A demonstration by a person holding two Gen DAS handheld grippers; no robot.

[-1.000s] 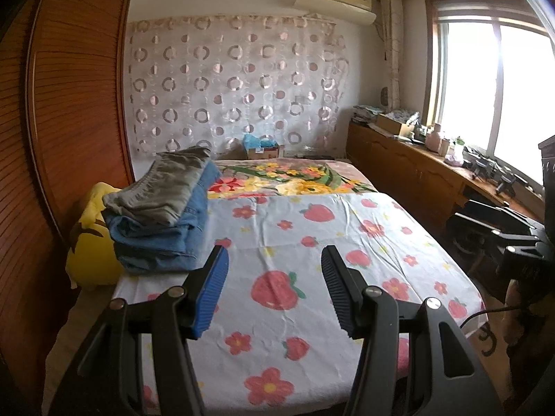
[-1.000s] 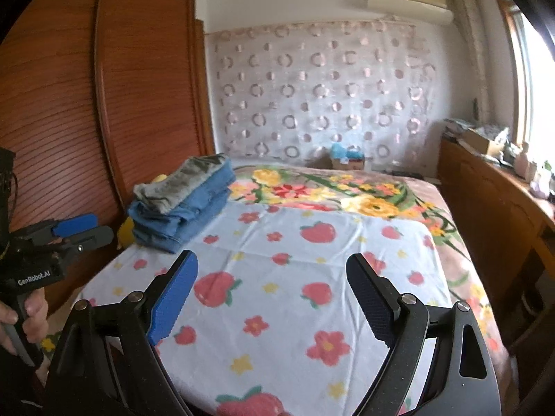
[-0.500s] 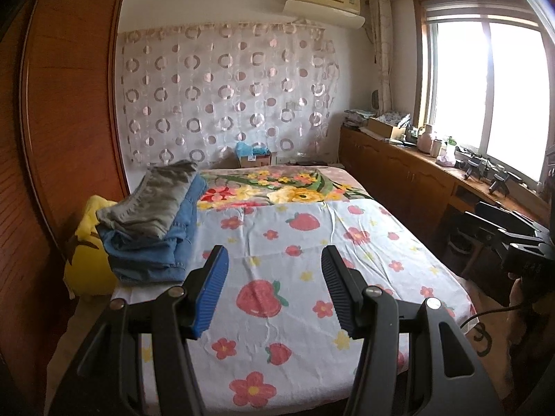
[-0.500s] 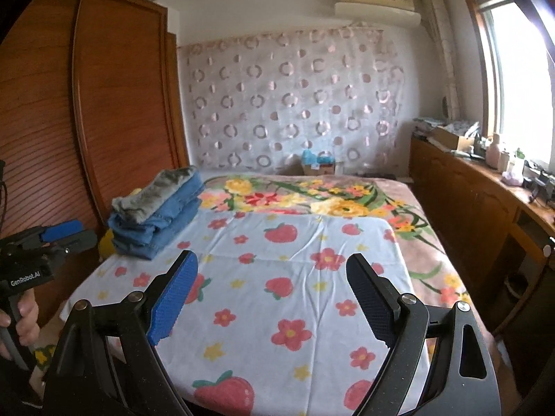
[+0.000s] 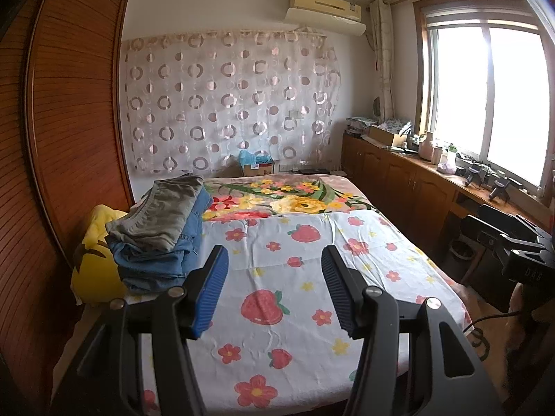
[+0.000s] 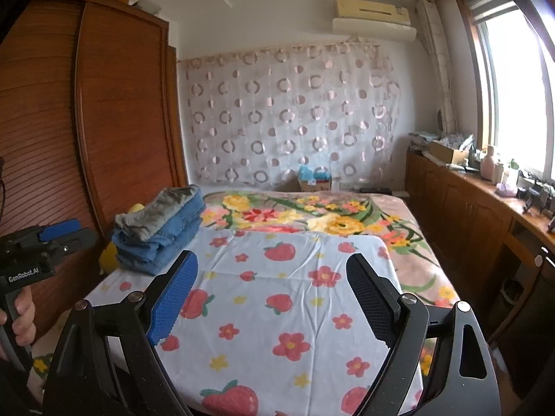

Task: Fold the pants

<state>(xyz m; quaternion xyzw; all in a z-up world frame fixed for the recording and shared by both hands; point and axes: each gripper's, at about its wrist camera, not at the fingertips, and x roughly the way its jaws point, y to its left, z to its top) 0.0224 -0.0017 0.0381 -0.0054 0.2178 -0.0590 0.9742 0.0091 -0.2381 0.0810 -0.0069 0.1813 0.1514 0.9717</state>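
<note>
Both your left gripper [image 5: 274,289] and right gripper [image 6: 272,298] hang spread and empty above the strawberry-print sheet [image 5: 295,298]. The folded stack of grey and blue denim pants [image 5: 163,232] sits at ten o'clock; folding looks finished, or another pair awaits.

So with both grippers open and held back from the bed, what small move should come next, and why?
Probably reach the left gripper toward the stack of pants at the bed's left edge and take the grey pair on top. Both grippers are open and hold nothing, the right gripper too, and no pants lie on the strawberry sheet to fold.
</note>
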